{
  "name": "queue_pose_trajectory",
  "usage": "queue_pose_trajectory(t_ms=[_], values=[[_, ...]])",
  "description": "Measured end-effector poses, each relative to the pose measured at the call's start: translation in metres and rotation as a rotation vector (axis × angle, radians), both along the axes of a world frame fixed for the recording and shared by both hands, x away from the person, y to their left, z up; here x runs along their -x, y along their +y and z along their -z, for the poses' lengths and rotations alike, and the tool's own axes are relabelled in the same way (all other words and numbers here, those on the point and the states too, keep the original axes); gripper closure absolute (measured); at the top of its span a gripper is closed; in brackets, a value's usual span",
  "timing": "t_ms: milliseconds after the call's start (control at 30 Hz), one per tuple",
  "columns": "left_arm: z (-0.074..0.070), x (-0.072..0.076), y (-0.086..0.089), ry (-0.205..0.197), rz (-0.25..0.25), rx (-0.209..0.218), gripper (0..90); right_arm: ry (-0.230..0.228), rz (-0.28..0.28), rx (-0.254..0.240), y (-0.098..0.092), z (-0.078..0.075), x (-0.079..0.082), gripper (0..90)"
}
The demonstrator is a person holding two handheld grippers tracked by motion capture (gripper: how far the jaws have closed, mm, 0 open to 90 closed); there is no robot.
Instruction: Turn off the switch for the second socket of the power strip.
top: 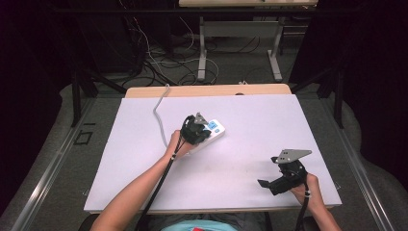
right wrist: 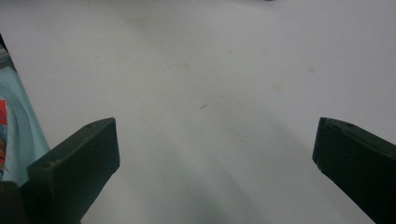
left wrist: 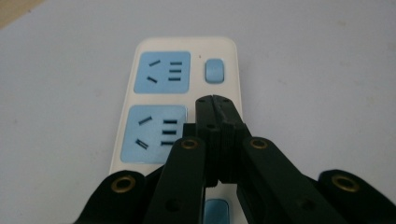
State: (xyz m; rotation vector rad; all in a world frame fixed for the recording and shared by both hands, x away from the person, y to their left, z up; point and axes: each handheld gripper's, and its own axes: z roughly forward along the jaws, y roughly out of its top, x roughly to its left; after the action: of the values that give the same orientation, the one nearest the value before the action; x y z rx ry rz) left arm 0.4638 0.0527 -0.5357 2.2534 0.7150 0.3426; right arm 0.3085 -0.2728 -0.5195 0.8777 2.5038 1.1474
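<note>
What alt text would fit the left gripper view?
The shut left gripper points its black fingers down over a white power strip with two blue sockets, beside a blue switch. The strip lies on a pale table.

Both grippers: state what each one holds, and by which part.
Nothing is held. The left gripper has its jaws shut together with nothing between them, tips over the power strip beside a socket. The right gripper is open over bare table.
</note>
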Motion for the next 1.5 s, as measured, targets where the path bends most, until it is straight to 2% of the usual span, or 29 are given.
queue_pose_trajectory(t_ms=[300,400,567,833,900,1200,1300,1500], values=[[-0.0001,0.0004,-0.0002,-0.001,-0.001,-0.003,90.0,-0.001,0.011,0.000,-0.0002,-0.0003,0.0007,0.1],[-0.0001,0.0005,-0.0003,-0.002,-0.002,-0.003,90.0,0.012,0.006,0.003,-0.0004,-0.0006,0.0009,0.1],[-0.0001,0.0006,-0.0004,-0.002,-0.004,-0.003,90.0,-0.005,0.003,-0.002,0.0000,0.0003,0.0000,0.1],[0.0004,0.0007,0.0000,-0.003,-0.004,0.002,90.0,0.012,0.006,-0.002,0.0004,-0.0002,0.0009,0.1],[-0.0007,0.0005,0.0009,0.009,0.005,-0.005,90.0,0.013,0.007,-0.003,0.0005,-0.0002,0.0012,0.1],[-0.0005,0.0004,0.0012,0.011,0.002,0.000,90.0,0.004,0.009,-0.005,0.0005,-0.0001,0.0012,0.1],[0.0008,0.0019,-0.0005,-0.014,-0.010,0.003,90.0,0.002,-0.005,0.000,0.0002,-0.0004,0.0004,0.1],[0.0009,0.0013,0.0002,-0.006,-0.010,0.009,90.0,0.003,0.005,-0.003,0.0005,-0.0005,0.0014,0.1]])
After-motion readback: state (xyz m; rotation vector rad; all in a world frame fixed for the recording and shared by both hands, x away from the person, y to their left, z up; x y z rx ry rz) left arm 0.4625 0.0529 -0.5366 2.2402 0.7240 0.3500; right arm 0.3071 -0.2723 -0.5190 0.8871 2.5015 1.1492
